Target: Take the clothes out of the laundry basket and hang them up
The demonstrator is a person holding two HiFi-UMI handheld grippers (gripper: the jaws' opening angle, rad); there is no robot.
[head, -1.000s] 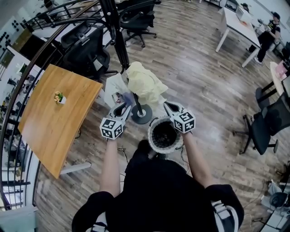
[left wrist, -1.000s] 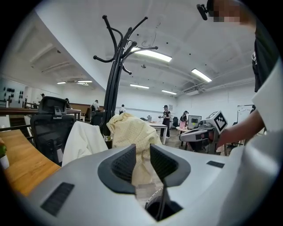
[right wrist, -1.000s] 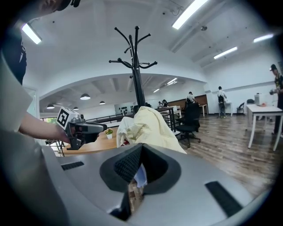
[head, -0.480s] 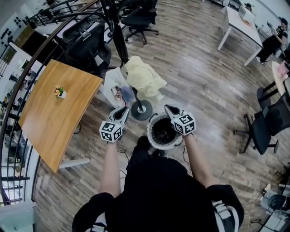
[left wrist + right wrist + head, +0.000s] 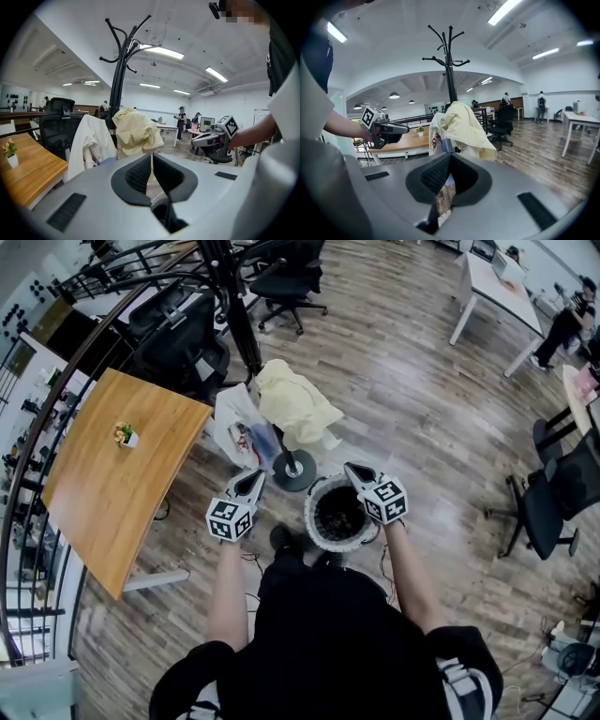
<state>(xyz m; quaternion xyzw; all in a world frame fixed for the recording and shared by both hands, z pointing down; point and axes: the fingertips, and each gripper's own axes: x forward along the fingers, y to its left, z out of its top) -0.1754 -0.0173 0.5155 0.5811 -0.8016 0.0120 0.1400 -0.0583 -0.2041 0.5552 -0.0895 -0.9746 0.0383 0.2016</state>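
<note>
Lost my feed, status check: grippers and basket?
Left gripper just closed, empty; right gripper shut, empty. Basket between them, contents dark. Yellow garment on rack. Nothing in the way.

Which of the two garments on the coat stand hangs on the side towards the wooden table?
The white garment; the yellow garment hangs on the side away from the table.
</note>
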